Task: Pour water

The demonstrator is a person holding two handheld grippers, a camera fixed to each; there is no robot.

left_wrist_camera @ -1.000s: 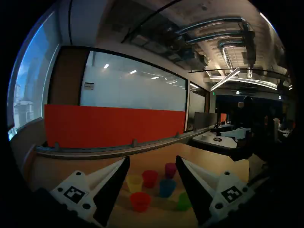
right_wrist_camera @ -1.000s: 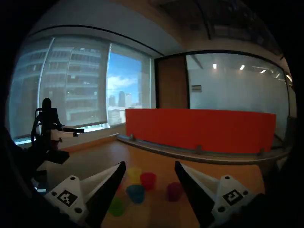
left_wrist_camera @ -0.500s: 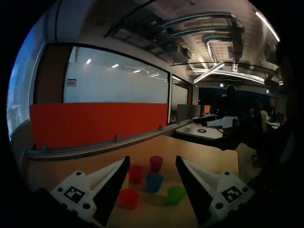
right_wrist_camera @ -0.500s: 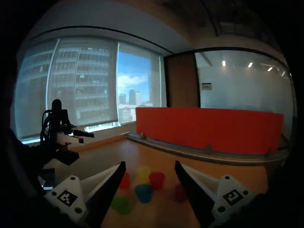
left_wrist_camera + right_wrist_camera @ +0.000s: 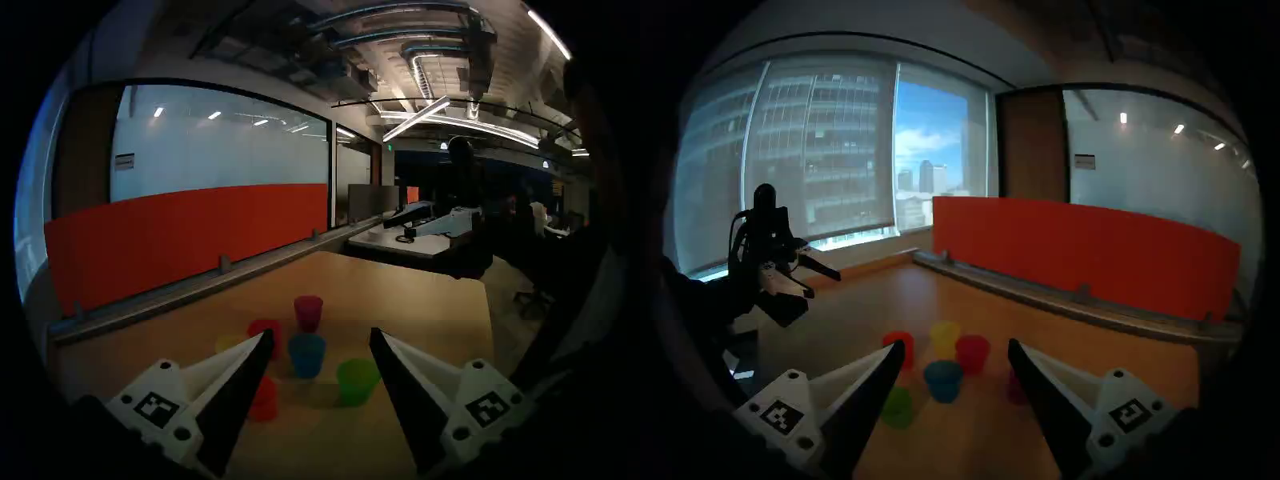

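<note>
Left gripper (image 5: 321,333) and right gripper (image 5: 954,344) hover spread wide and empty over the cups (image 5: 306,354), seemingly choosing one to lift for pouring.

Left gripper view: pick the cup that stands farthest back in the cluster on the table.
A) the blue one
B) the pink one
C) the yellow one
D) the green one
B: the pink cup sits highest in the cluster, right behind the blue cup, while the green cup stands much closer to the open left gripper.
</note>
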